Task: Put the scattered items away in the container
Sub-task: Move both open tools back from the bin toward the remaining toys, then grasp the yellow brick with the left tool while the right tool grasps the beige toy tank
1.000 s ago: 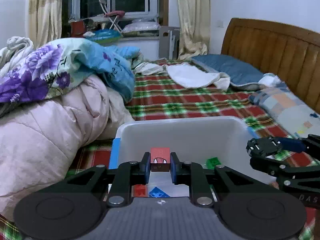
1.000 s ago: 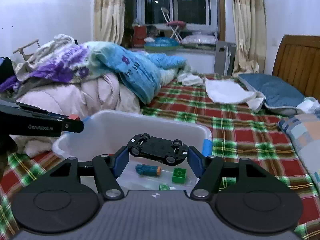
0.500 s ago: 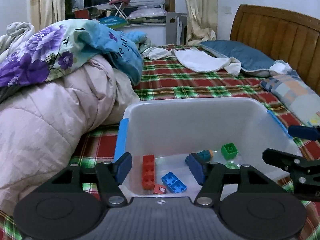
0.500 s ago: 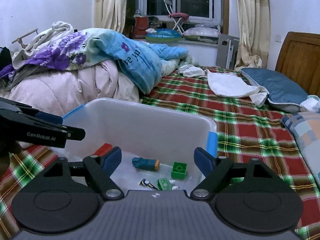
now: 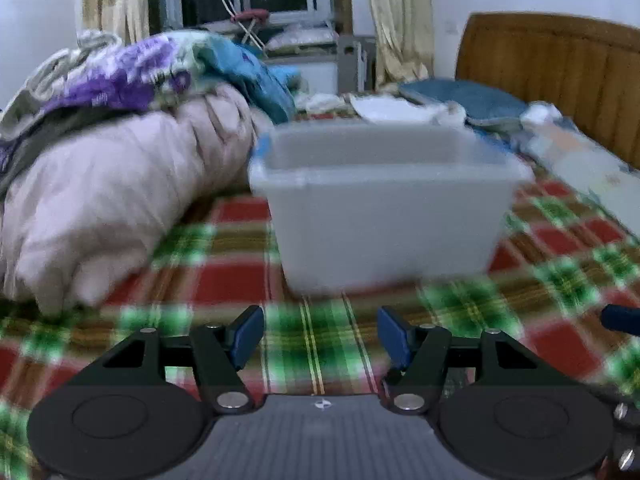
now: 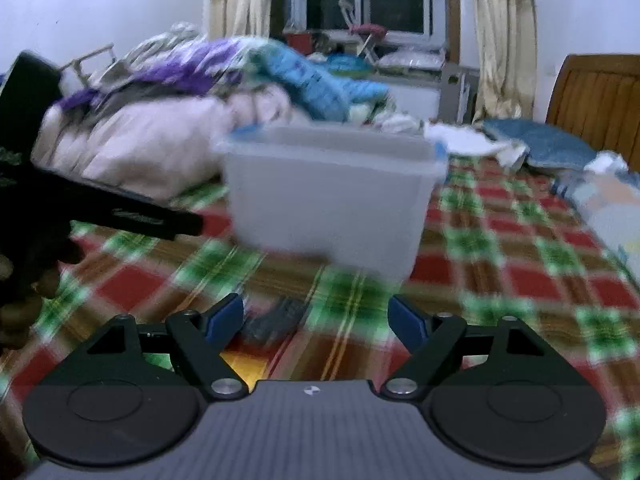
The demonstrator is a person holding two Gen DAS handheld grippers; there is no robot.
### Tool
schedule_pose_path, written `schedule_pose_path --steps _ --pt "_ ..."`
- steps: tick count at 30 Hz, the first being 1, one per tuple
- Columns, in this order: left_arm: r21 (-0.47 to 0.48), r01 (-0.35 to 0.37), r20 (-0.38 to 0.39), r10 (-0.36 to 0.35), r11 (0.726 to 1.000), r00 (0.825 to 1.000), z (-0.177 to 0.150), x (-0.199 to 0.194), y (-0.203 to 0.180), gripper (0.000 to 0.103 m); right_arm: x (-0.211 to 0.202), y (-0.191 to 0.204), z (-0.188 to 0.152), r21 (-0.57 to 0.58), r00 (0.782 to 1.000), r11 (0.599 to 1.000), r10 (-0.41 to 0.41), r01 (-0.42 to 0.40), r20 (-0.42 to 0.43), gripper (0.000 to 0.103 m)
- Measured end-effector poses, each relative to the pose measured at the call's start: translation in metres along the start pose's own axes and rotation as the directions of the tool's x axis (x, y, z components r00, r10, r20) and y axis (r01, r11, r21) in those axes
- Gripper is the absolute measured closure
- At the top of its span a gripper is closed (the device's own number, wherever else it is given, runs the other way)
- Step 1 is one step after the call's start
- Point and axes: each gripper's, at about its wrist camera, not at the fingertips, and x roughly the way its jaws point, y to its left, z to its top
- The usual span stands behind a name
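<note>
The white plastic container (image 5: 384, 208) stands on the plaid bed cover, seen from its side; its inside is hidden. It also shows in the right wrist view (image 6: 328, 196). My left gripper (image 5: 320, 338) is open and empty, low over the cover in front of the container. My right gripper (image 6: 316, 320) is open and empty, low in front of the container. A dark blurred item (image 6: 276, 320) lies on the cover between its fingers, with a yellow item (image 6: 236, 364) near it. The left gripper's body (image 6: 120, 216) shows at the left of the right wrist view.
A heap of pink and flowered quilts (image 5: 120, 168) rises left of the container. Pillows (image 5: 464, 100) and a wooden headboard (image 5: 560, 68) lie at the back right. The plaid cover (image 5: 240, 280) spreads around the container. Both views are motion-blurred.
Both grippers let go of their items over the container, the left a red block, the right a black toy car, opened, then drew back and dropped low in front of the container.
</note>
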Motion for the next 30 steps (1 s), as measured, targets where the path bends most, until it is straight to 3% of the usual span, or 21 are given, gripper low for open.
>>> schedule_pose_path --steps 6,13,20,26,30 --pt "-0.002 -0.006 -0.041 0.005 1.000 0.999 -0.058 -0.027 -0.010 0.037 -0.010 0.016 -0.036 -0.017 0.999 1.000 -0.005 0.004 -0.051 0.021" --pt "0.032 -0.004 -0.041 0.005 0.999 0.999 -0.093 -0.040 -0.046 0.037 -0.013 0.004 -0.025 0.009 1.000 1.000 0.001 -0.001 -0.017 0.021" --pt "0.072 -0.012 -0.011 0.013 0.997 1.000 -0.099 -0.041 -0.066 0.037 -0.005 0.003 -0.024 0.003 0.999 0.999 0.035 -0.035 -0.022 0.024" --pt "0.040 -0.032 -0.009 0.032 0.999 0.999 -0.091 -0.041 -0.045 0.037 -0.007 -0.011 -0.033 -0.011 0.999 0.999 0.032 -0.032 -0.039 0.025" --pt "0.002 -0.038 -0.002 0.038 0.999 0.999 -0.077 -0.035 -0.023 0.037 -0.012 -0.011 -0.046 -0.035 0.993 0.996 0.073 -0.076 -0.089 0.025"
